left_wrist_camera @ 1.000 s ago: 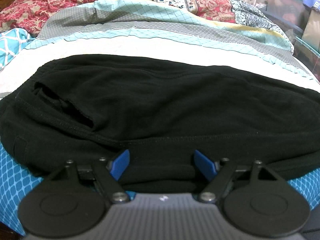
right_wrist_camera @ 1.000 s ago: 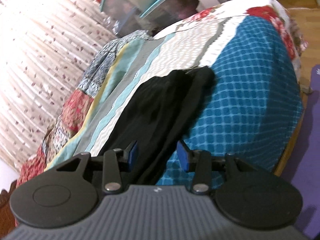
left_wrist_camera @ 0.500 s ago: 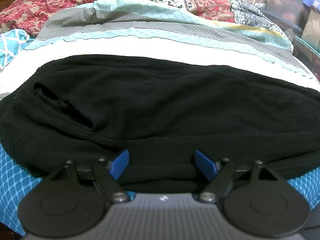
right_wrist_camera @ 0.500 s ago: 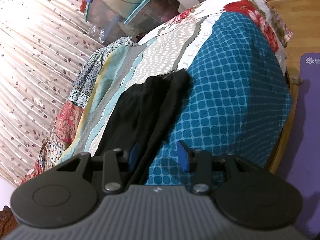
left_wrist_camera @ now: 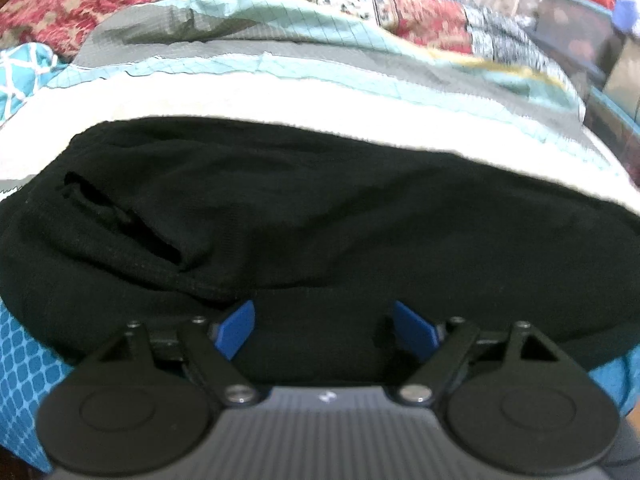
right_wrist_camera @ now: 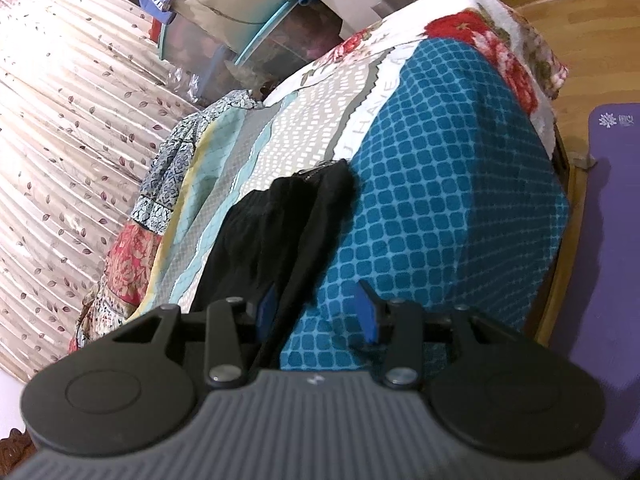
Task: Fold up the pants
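On patchwork bedspread (left_wrist_camera: 280,92), near front edge: black pants (left_wrist_camera: 320,208), laid lengthwise, already doubled into long strip. Soft knit, light, limp; likely to sag and slide off edge, so best gripped at thick hem or waistband edge. Left gripper (left_wrist_camera: 324,326) spread wide, blue pads straddling near fold, nothing clamped. Right gripper (right_wrist_camera: 318,312) also apart, left pad touching pants (right_wrist_camera: 280,232) edge, right pad over teal quilt.

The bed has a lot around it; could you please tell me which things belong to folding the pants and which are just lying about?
Belongs to the job:
- black pants
- left gripper, open
- right gripper, open
- bed cover under the pants

Just lying about:
- storage bins
- purple mat
- curtain
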A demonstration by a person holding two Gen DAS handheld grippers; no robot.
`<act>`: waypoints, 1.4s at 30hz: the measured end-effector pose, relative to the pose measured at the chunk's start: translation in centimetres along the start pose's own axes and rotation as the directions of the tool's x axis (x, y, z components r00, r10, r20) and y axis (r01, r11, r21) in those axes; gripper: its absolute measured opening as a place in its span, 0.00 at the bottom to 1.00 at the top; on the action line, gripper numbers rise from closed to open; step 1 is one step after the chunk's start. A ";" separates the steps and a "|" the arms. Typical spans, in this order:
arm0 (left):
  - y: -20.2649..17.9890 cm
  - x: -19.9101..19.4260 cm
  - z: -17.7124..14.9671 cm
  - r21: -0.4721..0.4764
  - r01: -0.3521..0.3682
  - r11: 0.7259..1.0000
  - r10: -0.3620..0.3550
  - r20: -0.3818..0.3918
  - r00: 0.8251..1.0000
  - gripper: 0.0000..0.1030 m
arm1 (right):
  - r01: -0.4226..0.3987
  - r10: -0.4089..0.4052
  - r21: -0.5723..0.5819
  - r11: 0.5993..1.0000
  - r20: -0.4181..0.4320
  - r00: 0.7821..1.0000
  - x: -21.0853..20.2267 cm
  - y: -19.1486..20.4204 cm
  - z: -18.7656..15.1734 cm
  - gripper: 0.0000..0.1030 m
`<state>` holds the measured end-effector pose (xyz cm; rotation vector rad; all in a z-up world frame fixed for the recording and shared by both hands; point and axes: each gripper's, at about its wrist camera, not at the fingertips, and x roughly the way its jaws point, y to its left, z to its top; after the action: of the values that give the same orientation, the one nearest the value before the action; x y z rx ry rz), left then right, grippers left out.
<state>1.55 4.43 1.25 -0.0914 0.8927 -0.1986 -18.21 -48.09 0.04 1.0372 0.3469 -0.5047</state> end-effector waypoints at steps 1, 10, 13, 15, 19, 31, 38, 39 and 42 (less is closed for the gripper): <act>0.0 -0.5 0.2 -0.013 0.017 1.000 -0.017 0.013 1.000 0.77 | 0.001 -0.001 0.005 1.000 -0.001 1.000 0.0 -0.1 -0.1 0.46; -2.2 0.2 -0.2 0.028 0.069 0.997 -0.067 -0.070 0.995 0.73 | -0.007 0.007 0.052 0.999 -0.001 1.000 0.1 -0.7 -0.3 0.49; -2.5 1.1 -0.9 0.069 0.041 0.997 -0.035 -0.085 0.996 0.74 | -0.006 0.006 0.050 0.999 0.011 1.000 0.0 -0.8 -0.1 0.52; -2.7 0.6 -0.6 0.051 0.053 0.997 -0.048 -0.090 0.995 0.74 | -0.009 0.008 0.055 0.998 0.017 1.000 0.1 -0.9 0.3 0.52; -1.5 -0.8 0.4 -0.029 0.097 0.995 -0.099 -0.074 0.992 0.74 | -0.020 0.019 0.043 0.999 0.040 0.999 1.1 -0.7 1.8 0.53; -1.3 -2.7 1.3 -0.047 0.093 0.995 -0.095 -0.050 0.994 0.74 | -0.029 0.032 -0.108 0.994 0.026 0.999 6.2 2.1 4.7 0.68; -1.1 -2.5 1.2 -0.049 0.097 0.994 -0.100 -0.057 0.993 0.74 | 0.069 -0.072 -0.224 0.972 -0.005 0.997 9.0 3.3 4.0 0.59; -1.0 -2.6 1.2 -0.052 0.097 0.994 -0.100 -0.055 0.993 0.74 | 0.098 -0.100 -0.239 0.966 0.006 0.995 9.0 3.6 4.1 0.32; -0.4 -3.0 1.4 -0.070 0.102 0.992 -0.105 -0.033 0.994 0.74 | 0.054 -0.054 -0.199 0.979 0.003 0.999 8.1 4.3 4.3 0.10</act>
<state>0.71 4.64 4.52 -0.1982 0.9324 -0.2676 -8.92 -51.98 1.11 0.8365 0.4203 -0.5067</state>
